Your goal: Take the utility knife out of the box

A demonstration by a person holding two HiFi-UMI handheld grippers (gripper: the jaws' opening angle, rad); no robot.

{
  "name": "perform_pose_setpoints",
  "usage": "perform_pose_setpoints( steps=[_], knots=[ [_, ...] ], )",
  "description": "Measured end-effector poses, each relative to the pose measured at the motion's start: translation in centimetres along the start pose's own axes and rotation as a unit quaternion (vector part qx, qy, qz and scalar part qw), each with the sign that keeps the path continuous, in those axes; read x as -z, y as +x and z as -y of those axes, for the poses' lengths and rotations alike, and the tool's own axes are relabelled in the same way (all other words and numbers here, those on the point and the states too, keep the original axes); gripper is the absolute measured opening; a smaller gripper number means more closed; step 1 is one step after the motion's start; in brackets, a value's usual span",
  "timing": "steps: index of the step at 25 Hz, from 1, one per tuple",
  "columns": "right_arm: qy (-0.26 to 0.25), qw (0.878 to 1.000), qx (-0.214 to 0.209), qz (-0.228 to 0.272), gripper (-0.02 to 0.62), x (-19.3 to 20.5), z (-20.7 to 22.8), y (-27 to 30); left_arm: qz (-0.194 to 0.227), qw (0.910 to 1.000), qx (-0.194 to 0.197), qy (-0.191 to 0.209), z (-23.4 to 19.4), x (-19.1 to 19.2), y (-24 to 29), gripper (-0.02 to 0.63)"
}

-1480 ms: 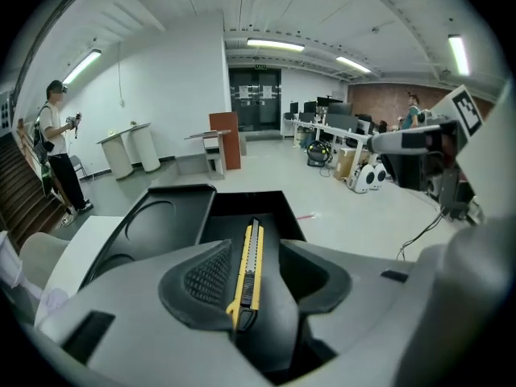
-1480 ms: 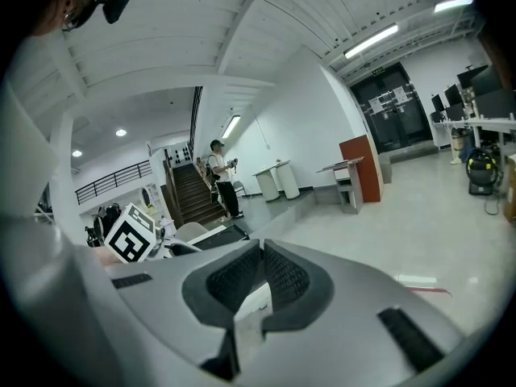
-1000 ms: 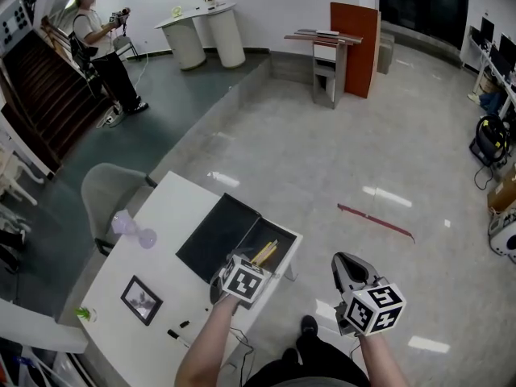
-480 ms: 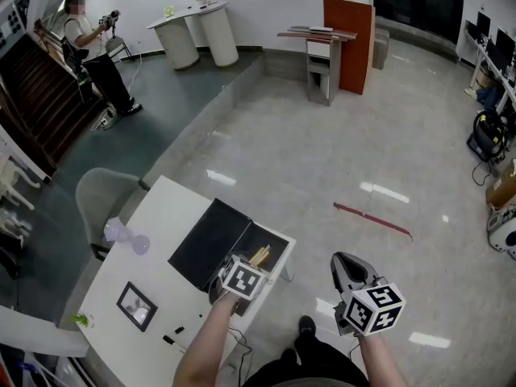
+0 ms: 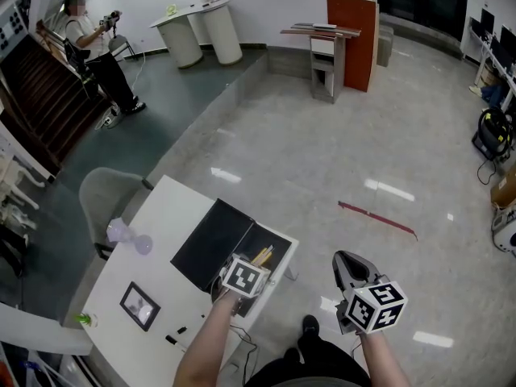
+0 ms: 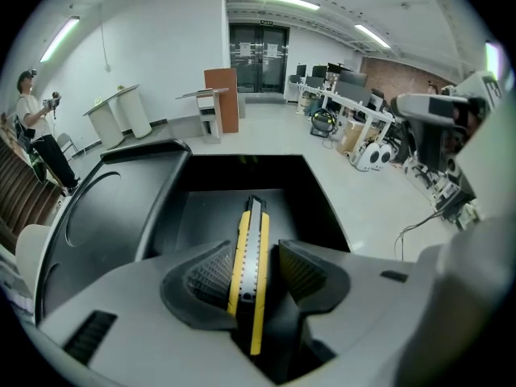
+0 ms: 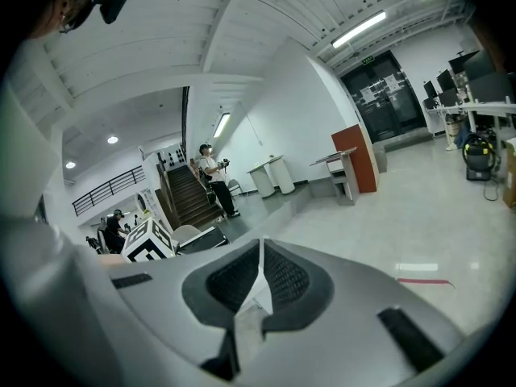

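Your left gripper (image 6: 251, 255) is clamped on the yellow utility knife (image 6: 250, 216) at the open black box (image 6: 201, 216).
The knife's long axis runs straight along the jaws, with its tip aimed away from you toward the box's far wall, above the tray. The lid (image 6: 105, 216) lies flat to the left on the white table (image 5: 161, 208). Your right gripper (image 7: 260, 256) is pinched closed on nothing, over the floor beside the table.

knife (image 6: 249, 256): yellow, dark grey middle strip
box (image 6: 201, 212): black
table (image 5: 157, 212): white
marker cubes (image 5: 244, 276): black-and-white squares
floor tape (image 5: 377, 218): red
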State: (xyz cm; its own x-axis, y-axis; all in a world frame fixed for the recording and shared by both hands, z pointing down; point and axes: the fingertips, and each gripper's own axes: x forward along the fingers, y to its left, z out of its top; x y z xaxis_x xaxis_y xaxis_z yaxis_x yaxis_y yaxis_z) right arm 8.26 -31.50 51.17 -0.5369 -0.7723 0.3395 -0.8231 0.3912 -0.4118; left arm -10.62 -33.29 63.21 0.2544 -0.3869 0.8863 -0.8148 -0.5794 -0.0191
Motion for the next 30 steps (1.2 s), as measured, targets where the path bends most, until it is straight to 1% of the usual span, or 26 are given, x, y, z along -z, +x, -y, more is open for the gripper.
perform_pose_setpoints(
  steps=[8,11,14,18,23,30],
  knots=[
    [0.001,1.000,-0.001,-0.003,0.002,0.1,0.0,0.2,-0.015,0.9997,-0.017,-0.008,0.2,0.2,-0.1,0.155],
    [0.000,1.000,-0.004,-0.005,0.002,0.1,-0.3,0.3,-0.014,0.9997,-0.018,-0.003,0.6,0.2,-0.1,0.141],
    [-0.002,1.000,-0.007,-0.007,0.002,0.2,-0.7,0.5,-0.003,0.9998,-0.021,0.002,0.6,-0.1,-0.2,0.129],
    [-0.003,1.000,-0.010,-0.010,0.002,0.3,-1.3,0.7,-0.009,0.9998,-0.015,0.011,0.9,0.4,0.0,0.114],
    [-0.006,1.000,-0.012,-0.010,0.002,0.3,-1.7,0.6,0.005,0.9999,-0.014,0.002,0.8,0.5,-0.3,0.111],
    [-0.008,1.000,-0.017,-0.011,0.002,0.7,-2.6,0.7,0.047,0.9984,-0.023,-0.022,0.4,0.4,-1.6,0.110]
  ],
)
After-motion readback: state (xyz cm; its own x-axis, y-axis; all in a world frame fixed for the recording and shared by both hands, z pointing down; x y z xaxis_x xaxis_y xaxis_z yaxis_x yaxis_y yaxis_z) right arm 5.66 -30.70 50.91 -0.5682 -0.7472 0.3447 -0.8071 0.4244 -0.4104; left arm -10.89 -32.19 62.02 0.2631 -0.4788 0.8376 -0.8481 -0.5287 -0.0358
